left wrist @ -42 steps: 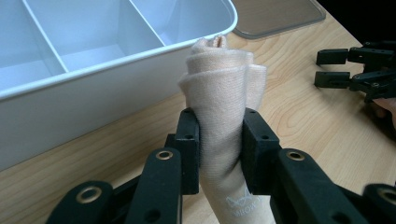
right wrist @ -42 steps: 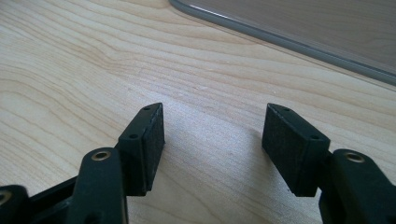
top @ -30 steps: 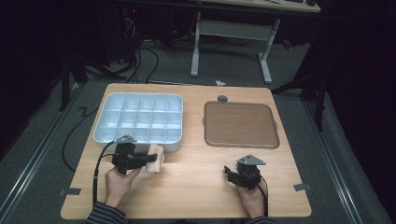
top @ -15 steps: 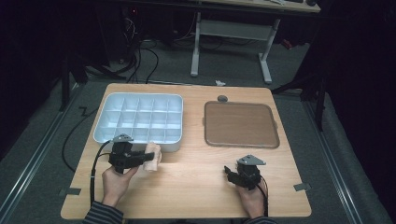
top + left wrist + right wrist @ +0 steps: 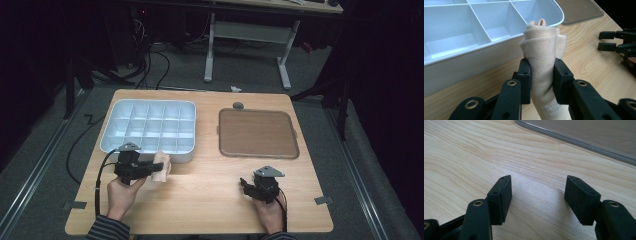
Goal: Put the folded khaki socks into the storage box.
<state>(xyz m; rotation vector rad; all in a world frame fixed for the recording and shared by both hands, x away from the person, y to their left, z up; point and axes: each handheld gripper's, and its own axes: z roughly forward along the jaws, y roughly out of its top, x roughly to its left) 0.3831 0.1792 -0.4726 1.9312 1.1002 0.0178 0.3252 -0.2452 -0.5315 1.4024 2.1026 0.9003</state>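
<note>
A rolled beige sock (image 5: 543,50) is pinched between the pads of my left gripper (image 5: 541,81), which is shut on it. In the high view the left gripper (image 5: 152,170) holds the sock (image 5: 161,167) just in front of the near right corner of the white compartment tray (image 5: 115,112). The tray's wall (image 5: 474,62) stands close on the left in the left gripper view. My right gripper (image 5: 537,195) is open over bare wood, nothing between its pads. It rests at the front right of the table (image 5: 246,184).
A brown flat lid (image 5: 257,132) lies right of the tray, and its edge (image 5: 579,140) runs across the top of the right gripper view. A small grey round thing (image 5: 238,105) sits behind the lid. A white desk frame (image 5: 247,35) stands beyond the wooden table (image 5: 200,200).
</note>
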